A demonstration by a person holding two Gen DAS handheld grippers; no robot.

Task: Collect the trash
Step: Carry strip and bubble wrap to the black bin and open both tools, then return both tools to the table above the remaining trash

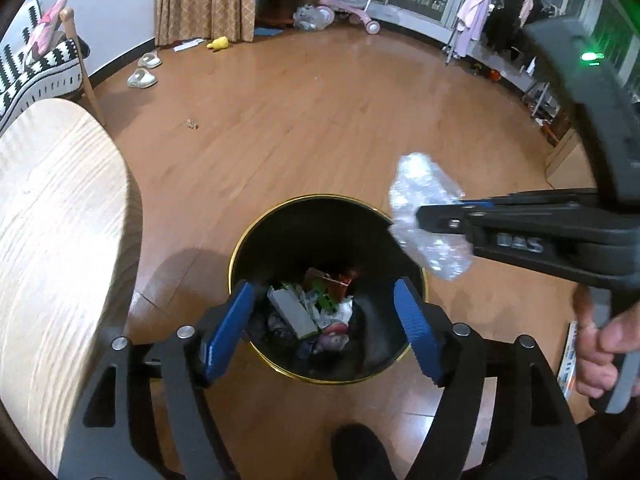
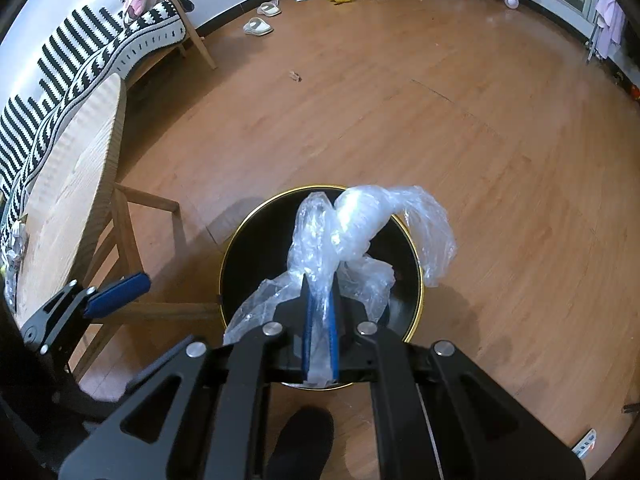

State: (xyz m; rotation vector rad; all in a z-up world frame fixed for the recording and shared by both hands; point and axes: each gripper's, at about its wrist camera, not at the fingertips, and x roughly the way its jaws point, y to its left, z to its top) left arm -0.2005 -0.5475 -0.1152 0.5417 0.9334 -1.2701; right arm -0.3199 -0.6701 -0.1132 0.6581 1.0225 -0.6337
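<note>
A round black trash bin with a gold rim (image 1: 236, 256) is set on the wooden floor (image 1: 320, 120), just beside the rounded edge of the light wooden desk (image 1: 60, 220); wide bare floor is left beyond it. The left gripper (image 1: 324, 332) is held over the bin, jaws spread apart with nothing between them. The right gripper (image 2: 320, 320) is clamped on a crumpled clear plastic bag (image 2: 360, 220) above the bin's rim. Cartons and wrappers inside the bin are shown only by the left wrist view.

No lettering reads clearly; the cartons in the bin (image 1: 240, 248) look too blurred.
</note>
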